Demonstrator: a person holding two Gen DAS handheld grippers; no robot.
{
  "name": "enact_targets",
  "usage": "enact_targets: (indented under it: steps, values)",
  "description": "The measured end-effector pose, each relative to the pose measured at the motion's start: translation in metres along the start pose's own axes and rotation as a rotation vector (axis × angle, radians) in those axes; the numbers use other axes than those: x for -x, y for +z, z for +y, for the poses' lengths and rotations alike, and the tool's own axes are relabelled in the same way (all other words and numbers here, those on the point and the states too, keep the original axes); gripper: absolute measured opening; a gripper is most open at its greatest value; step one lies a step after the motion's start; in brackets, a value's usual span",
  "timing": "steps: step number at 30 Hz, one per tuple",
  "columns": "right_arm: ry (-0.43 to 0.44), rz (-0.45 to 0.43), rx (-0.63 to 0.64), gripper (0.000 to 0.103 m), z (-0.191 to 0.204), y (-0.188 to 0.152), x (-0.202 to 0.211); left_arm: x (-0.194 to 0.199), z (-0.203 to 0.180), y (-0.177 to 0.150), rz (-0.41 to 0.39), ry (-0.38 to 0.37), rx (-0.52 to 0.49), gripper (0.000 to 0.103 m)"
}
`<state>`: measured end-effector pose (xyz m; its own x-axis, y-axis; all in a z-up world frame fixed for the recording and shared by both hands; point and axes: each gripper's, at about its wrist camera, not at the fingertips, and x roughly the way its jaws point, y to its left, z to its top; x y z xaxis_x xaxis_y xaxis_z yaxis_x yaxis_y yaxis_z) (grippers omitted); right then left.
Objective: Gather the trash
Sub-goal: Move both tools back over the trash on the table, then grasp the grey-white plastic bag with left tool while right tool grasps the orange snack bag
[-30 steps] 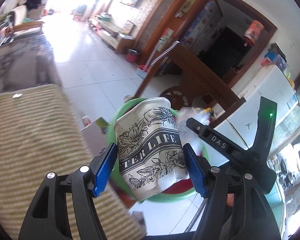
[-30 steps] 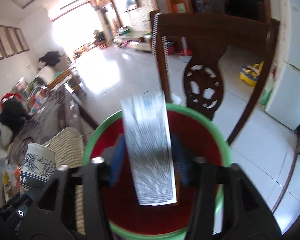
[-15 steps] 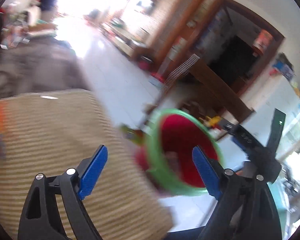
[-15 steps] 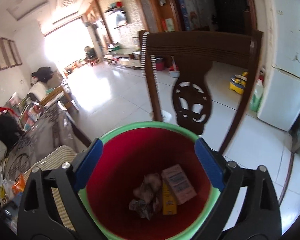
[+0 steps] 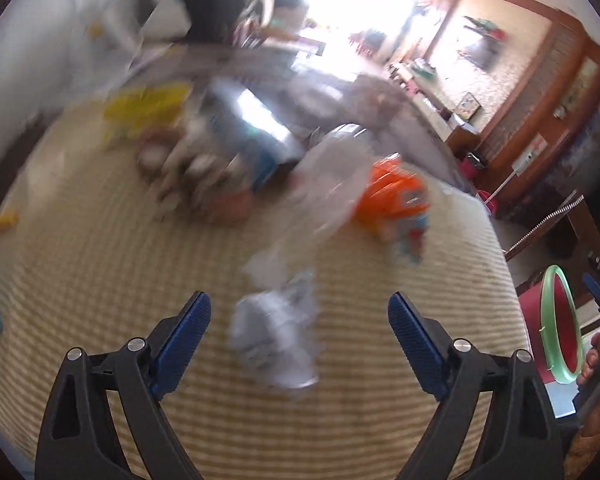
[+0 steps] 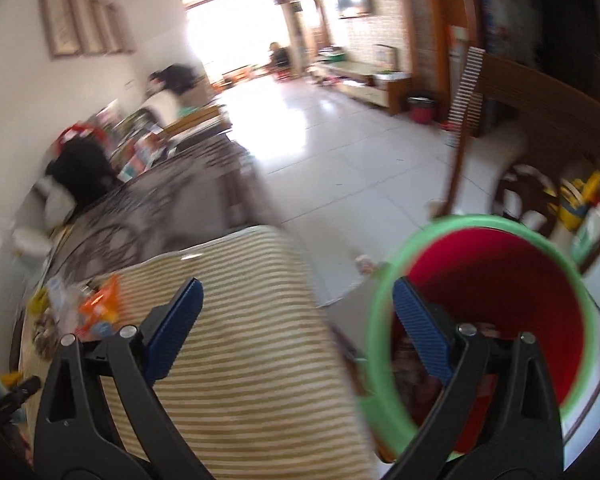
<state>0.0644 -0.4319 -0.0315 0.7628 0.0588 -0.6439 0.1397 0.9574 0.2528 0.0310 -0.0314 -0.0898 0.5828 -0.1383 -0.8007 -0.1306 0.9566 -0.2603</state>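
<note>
- My left gripper (image 5: 299,320) is wide apart, empty, above crumpled paper (image 5: 274,340) on the tabletop (image 5: 100,264).
- My right gripper (image 6: 296,308), still opening, holds nothing beside the bin (image 6: 540,248).

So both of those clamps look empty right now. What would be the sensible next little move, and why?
Probably lower the left gripper onto the crumpled white paper lying on the striped cloth and close on it. The paper sits loose between the wide-open fingers, and the bin stands beside the table. The right gripper, its jaws opening, holds nothing.
</note>
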Motion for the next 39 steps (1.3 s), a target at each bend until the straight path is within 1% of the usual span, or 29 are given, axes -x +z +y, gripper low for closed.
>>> enact_targets:
  steps: [2,4,7,8,9,10,11,12,14,16,20,22,24,26,28,29,30,31,32,33,36,37,39]
  values:
    - [0.067,0.033,0.019,0.096,0.029,-0.002,-0.013,-0.013,0.007,-0.004,0.021,0.02,0.007,0.086]
    - [0.123,0.072,0.042,0.096,0.056,-0.007,-0.028,-0.026,0.012,-0.007,0.047,0.014,0.015,0.084]
    - [0.179,0.115,0.091,0.096,0.092,-0.013,-0.042,-0.039,0.017,-0.009,0.082,-0.013,0.029,0.077]
    - [0.2,0.129,0.108,0.096,0.104,-0.016,-0.047,-0.044,0.018,-0.009,0.093,-0.024,0.038,0.071]
    - [0.219,0.144,0.124,0.096,0.115,-0.018,-0.052,-0.048,0.019,-0.01,0.107,-0.043,0.052,0.068]
    - [0.245,0.169,0.141,0.096,0.129,-0.022,-0.06,-0.049,0.02,-0.01,0.105,-0.046,0.056,0.064]
    - [0.264,0.187,0.149,0.096,0.139,-0.025,-0.063,-0.048,0.02,-0.01,0.093,-0.059,0.055,0.047]
    - [0.291,0.214,0.152,0.096,0.15,-0.03,-0.069,-0.048,0.018,-0.009,0.096,-0.085,0.055,0.046]
    - [0.327,0.258,0.149,0.096,0.165,-0.036,-0.082,-0.044,0.016,-0.01,0.074,-0.075,0.045,0.044]
    - [0.348,0.287,0.145,0.096,0.177,-0.04,-0.091,-0.039,0.016,-0.01,0.053,-0.068,0.046,0.044]
    - [0.342,0.305,0.167,0.096,0.194,-0.046,-0.105,-0.025,0.023,-0.007,0.006,-0.065,0.074,0.044]
    - [0.34,0.326,0.17,0.096,0.199,-0.047,-0.116,-0.02,0.027,-0.005,-0.027,-0.053,0.08,0.044]
    - [0.331,0.353,0.172,0.096,0.202,-0.048,-0.129,-0.015,0.034,-0.005,-0.047,-0.058,0.081,0.044]
    - [0.316,0.38,0.174,0.096,0.203,-0.05,-0.143,-0.013,0.034,-0.002,-0.058,-0.058,0.074,0.044]
    - [0.324,0.39,0.169,0.095,0.203,-0.051,-0.151,-0.012,0.035,0.001,-0.064,-0.055,0.066,0.044]
    - [0.331,0.391,0.169,0.092,0.203,-0.051,-0.152,-0.013,0.035,0.001,-0.064,-0.053,0.064,0.044]
    - [0.337,0.392,0.173,0.083,0.205,-0.051,-0.153,-0.013,0.036,0.001,-0.063,-0.053,0.065,0.044]
    - [0.343,0.396,0.185,0.069,0.207,-0.051,-0.154,-0.014,0.037,0.001,-0.059,-0.054,0.069,0.044]
    - [0.352,0.399,0.193,0.063,0.209,-0.052,-0.154,-0.014,0.039,0.0,-0.056,-0.055,0.075,0.044]
    - [0.367,0.401,0.194,0.054,0.211,-0.052,-0.153,-0.015,0.041,0.0,-0.052,-0.055,0.082,0.044]
    - [0.348,0.384,0.245,0.051,0.218,-0.053,-0.145,-0.018,0.044,0.0,-0.047,-0.055,0.095,0.044]
    - [0.347,0.376,0.259,0.047,0.22,-0.053,-0.142,-0.018,0.045,0.0,-0.05,-0.054,0.098,0.044]
    - [0.351,0.366,0.276,0.046,0.222,-0.053,-0.136,-0.016,0.045,0.0,-0.059,-0.05,0.098,0.044]
